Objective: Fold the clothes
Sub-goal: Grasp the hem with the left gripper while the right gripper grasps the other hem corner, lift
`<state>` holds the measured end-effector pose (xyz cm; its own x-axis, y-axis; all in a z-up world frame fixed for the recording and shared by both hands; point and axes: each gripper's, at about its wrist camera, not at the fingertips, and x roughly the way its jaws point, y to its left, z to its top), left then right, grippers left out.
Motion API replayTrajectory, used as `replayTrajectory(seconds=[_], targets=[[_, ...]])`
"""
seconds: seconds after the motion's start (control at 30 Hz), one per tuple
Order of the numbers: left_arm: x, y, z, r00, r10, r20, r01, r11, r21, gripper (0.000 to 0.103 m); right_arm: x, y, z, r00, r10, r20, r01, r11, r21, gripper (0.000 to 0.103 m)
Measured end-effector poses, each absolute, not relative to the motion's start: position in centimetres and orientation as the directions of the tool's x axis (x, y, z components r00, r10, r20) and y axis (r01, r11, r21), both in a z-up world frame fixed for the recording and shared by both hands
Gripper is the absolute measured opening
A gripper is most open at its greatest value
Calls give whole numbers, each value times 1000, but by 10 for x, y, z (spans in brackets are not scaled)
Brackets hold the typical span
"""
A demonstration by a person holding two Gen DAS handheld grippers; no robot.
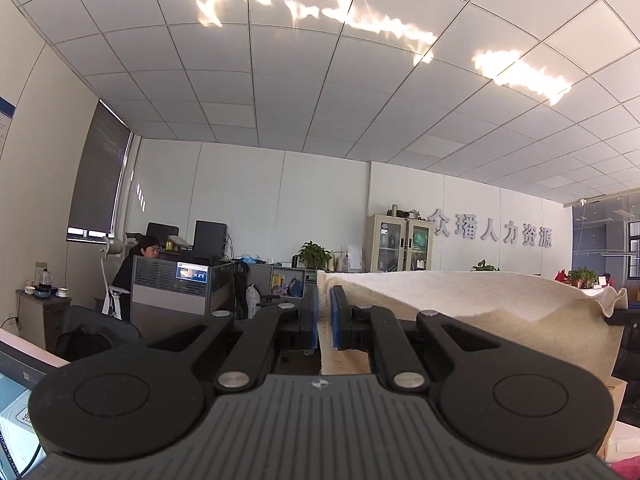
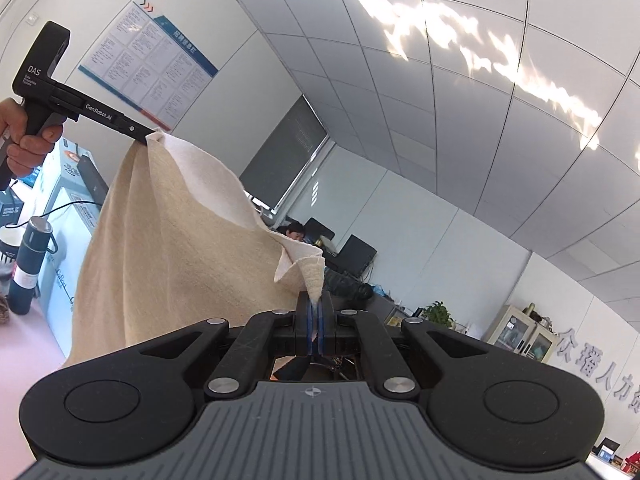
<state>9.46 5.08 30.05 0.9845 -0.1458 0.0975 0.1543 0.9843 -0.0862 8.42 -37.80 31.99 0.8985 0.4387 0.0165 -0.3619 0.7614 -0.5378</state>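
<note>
Your left claw [image 1: 325, 320] is clamped on one top corner of the cream cloth [image 1: 480, 304], your right claw [image 2: 315, 322] on the other. The cloth hangs stretched between them in the air — lifted above the pink desk [image 2: 28, 360].

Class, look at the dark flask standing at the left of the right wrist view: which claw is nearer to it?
Left. The left claw grips the cloth above the flask; the right claw grips the other corner, farther away.

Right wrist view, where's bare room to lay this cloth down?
The pink tabletop shows bare between the dark flask and the hanging cloth. Behind the flask it is crowded with boxes and a cable.
</note>
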Motion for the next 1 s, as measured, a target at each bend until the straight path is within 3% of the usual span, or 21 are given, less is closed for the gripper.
replayTrajectory(seconds=[0.2, 0.5, 0.63, 0.83, 1.0], targets=[[128, 44, 308, 992, -124, 34, 126, 989, -81, 6, 110, -379, 319, 908, 418, 30, -343, 783, -519, 3], [135, 37, 331, 986, -155, 65, 158, 987, -41, 6, 117, -381, 316, 908, 417, 40, -336, 783, -523, 3], [116, 40, 330, 983, -173, 59, 175, 984, -23, 6, 96, -389, 318, 895, 443, 50, -375, 809, -452, 3], [44, 51, 298, 962, -274, -6, 274, 962, 20, 6, 28, -408, 303, 820, 572, -6, -559, 799, -223, 3], [-22, 67, 234, 886, -413, -210, 409, 910, -64, 6, -29, -436, 238, 729, 661, -176, -642, 750, 158, 3]])
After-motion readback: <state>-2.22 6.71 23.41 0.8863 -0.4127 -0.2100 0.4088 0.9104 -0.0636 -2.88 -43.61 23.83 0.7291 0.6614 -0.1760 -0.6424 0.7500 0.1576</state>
